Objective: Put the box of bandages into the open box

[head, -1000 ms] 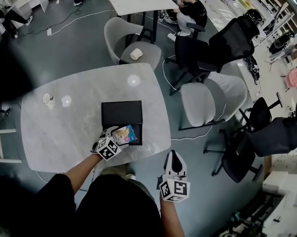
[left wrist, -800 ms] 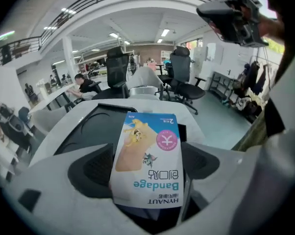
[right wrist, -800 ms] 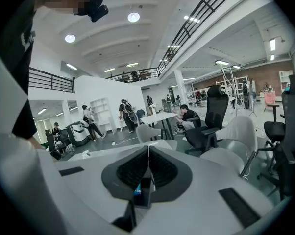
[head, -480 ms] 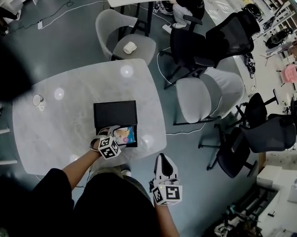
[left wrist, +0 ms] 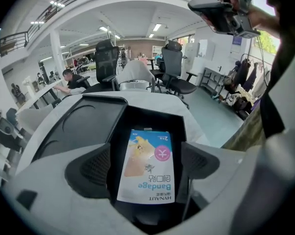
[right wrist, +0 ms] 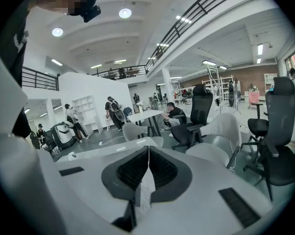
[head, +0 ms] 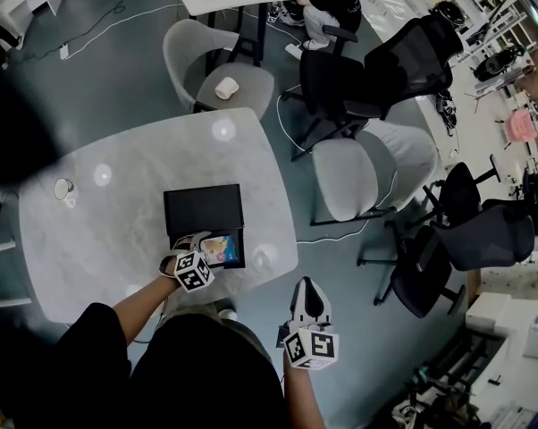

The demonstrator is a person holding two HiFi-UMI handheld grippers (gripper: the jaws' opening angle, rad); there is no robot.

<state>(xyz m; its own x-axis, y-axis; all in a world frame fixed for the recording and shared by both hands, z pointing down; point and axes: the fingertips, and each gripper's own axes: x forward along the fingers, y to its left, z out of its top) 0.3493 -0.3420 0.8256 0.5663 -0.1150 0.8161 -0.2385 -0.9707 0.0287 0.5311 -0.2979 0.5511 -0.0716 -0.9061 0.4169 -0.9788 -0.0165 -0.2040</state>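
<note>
The box of bandages (left wrist: 148, 165) is pale with blue and orange print. It sits between the pads of my left gripper (left wrist: 146, 173), which is shut on it. It is low inside the tray of the open black box (left wrist: 157, 119); I cannot tell if it touches the bottom. In the head view the box of bandages (head: 220, 248) shows in the tray (head: 239, 259), with the lid (head: 203, 209) lying just beyond and my left gripper (head: 200, 249) at the tray's near left. My right gripper (head: 306, 293) hangs off the table's near right edge, shut and empty (right wrist: 147, 173).
The grey marble table (head: 108, 222) carries a small cup (head: 63, 189) at its far left. Grey chairs (head: 354, 177) and black office chairs (head: 403, 61) stand to the right and beyond. A person (head: 327, 3) sits at another table further off.
My left gripper has carried the box of bandages a little further over the tray. The right gripper has stayed below the table edge. The head view has shifted.
</note>
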